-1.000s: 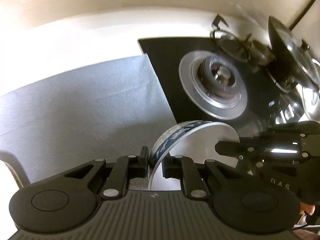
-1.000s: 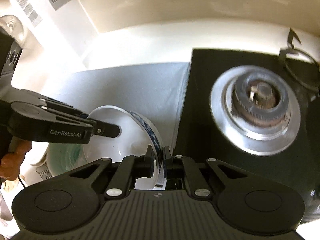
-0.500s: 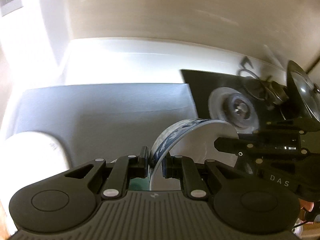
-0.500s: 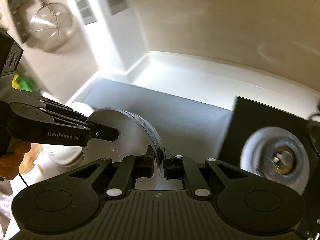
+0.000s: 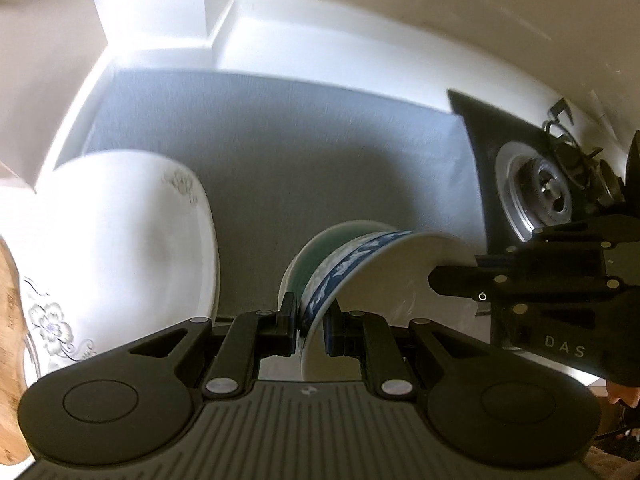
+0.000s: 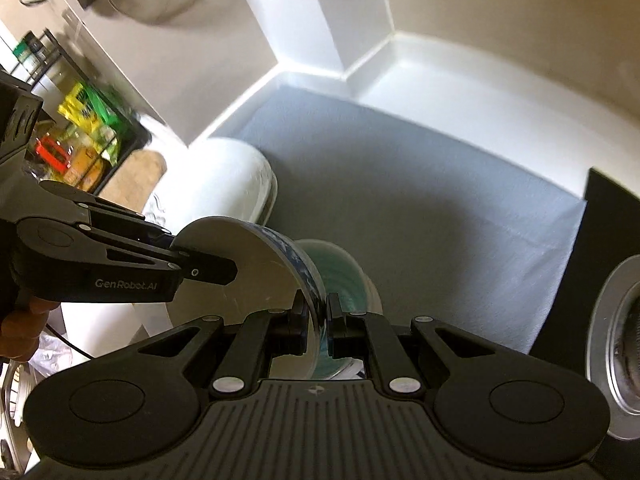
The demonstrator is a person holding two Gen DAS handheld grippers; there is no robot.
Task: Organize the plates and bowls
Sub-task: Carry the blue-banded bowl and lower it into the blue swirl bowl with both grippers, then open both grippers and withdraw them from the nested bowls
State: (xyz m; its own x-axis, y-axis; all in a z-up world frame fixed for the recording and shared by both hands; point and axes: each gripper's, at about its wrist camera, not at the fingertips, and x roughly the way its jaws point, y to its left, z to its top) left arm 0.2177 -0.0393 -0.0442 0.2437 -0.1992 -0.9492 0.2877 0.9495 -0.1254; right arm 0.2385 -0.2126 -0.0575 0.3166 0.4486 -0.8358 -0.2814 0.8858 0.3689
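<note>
Both tongs, left gripper point(image 5: 311, 324) and right gripper point(image 6: 318, 326), pinch the blue-rimmed bowl point(image 5: 384, 268) above a grey mat point(image 5: 320, 152) in a white counter corner point(image 5: 224, 40), stove point(image 5: 536, 196) alongside.

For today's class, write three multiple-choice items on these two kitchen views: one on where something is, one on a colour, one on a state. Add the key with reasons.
1. Where does the large white floral plate lie?
A. on the stove burner
B. on the grey mat's left side
C. between the jaws

2. What colour is the band on the held bowl's rim?
A. red
B. yellow
C. blue

3. How is the bowl held?
A. by both grippers at its rim
B. by one gripper
C. by neither

Key: B, it rests on the grey mat, far from the burner; C, the rim's pattern is blue and white; A, left gripper and right gripper each pinch the rim.
</note>
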